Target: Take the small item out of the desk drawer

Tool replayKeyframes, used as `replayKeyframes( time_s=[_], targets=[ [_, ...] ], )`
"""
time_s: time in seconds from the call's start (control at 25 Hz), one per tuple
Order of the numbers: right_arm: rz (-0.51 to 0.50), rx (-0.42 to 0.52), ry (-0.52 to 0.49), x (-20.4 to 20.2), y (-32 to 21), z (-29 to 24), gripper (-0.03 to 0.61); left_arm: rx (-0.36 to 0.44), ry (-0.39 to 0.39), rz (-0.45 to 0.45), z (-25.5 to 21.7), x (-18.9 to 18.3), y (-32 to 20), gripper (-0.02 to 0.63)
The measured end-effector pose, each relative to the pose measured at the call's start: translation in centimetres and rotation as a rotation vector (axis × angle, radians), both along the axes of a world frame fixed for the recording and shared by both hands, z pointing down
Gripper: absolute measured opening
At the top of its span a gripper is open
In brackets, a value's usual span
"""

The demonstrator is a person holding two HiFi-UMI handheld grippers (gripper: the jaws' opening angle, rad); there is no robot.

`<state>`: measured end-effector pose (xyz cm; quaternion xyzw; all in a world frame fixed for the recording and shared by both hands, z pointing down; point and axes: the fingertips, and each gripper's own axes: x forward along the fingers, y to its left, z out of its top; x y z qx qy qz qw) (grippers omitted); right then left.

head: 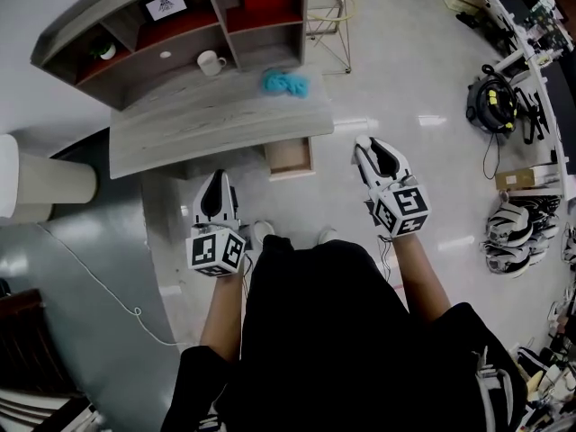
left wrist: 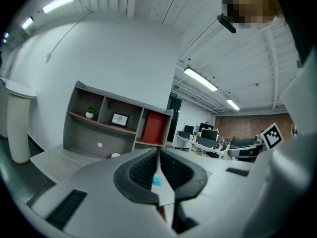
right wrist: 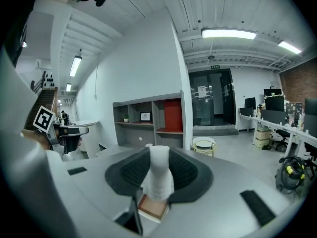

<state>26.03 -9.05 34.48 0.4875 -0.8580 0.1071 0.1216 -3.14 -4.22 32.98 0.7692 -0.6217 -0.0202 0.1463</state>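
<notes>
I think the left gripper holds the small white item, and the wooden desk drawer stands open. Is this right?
Not quite: the right gripper holds the small white item, as the right gripper view shows. The wooden desk drawer does stand open.

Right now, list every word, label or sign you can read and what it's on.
No text is legible.
Framed card on the desk shelf: print blurred.
Sign above the door: too small.
Sheets on the door: too small.
Marker cube: pattern only, no words.

open floor (head: pixel 346 138) before the desk (head: pixel 180 126), open drawer (head: pixel 290 157) jutting from its front, mug (head: pixel 211 62) and blue cloth (head: pixel 284 83) on top
</notes>
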Motion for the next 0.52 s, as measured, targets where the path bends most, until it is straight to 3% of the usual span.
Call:
replayKeyframes(
  time_s=[0.52],
  targets=[
    [-0.056, -0.014, -0.018, 0.9, -0.8, 1.1, 0.117, -0.034, -0.005, -0.034, 1.4, 2.8, 0.7, 0.026]
  ],
)
